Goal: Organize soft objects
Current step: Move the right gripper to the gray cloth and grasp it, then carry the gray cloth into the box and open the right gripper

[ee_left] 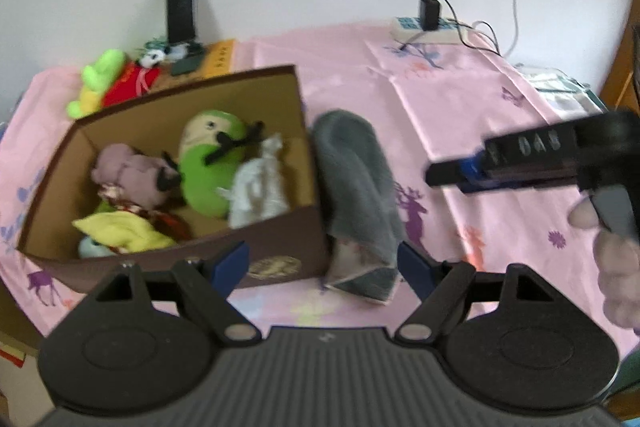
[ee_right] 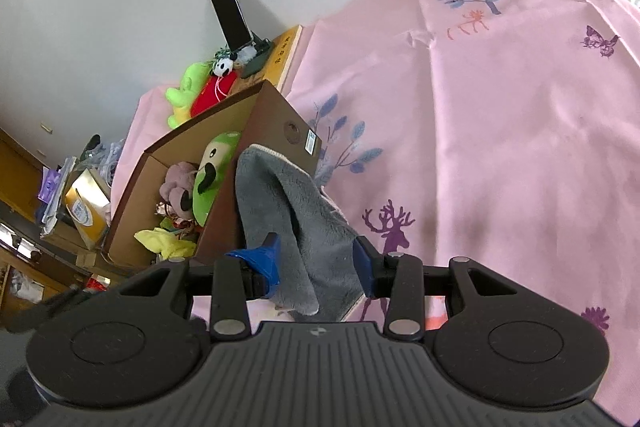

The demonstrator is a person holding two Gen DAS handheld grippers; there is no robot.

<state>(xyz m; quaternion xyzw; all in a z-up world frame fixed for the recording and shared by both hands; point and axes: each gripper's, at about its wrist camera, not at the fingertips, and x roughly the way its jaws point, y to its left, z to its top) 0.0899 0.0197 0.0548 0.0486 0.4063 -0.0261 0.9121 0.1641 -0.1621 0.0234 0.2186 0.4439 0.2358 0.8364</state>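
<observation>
A brown cardboard box [ee_left: 280, 251] stands on the pink sheet and holds a green plush [ee_left: 208, 163], a mauve plush [ee_left: 128, 175], a white cloth [ee_left: 260, 187] and a yellow cloth [ee_left: 120, 231]. A grey fleece cloth [ee_left: 356, 199] lies draped against the box's right wall. My left gripper [ee_left: 320, 267] is open, low in front of the box corner and the cloth's near end. My right gripper [ee_right: 316, 259] is open with the grey cloth [ee_right: 296, 219] between its blue fingers [ee_right: 264, 259]. The right gripper also shows in the left wrist view [ee_left: 440, 175], right of the cloth.
Behind the box lie a lime-green plush [ee_left: 98, 79], a red plush [ee_left: 124, 87] and a small panda [ee_left: 154, 58], with a phone on a stand [ee_left: 181, 7] by the wall. A power strip [ee_left: 424, 27] with cables sits at the back right. Cluttered shelves [ee_right: 60, 211] stand left.
</observation>
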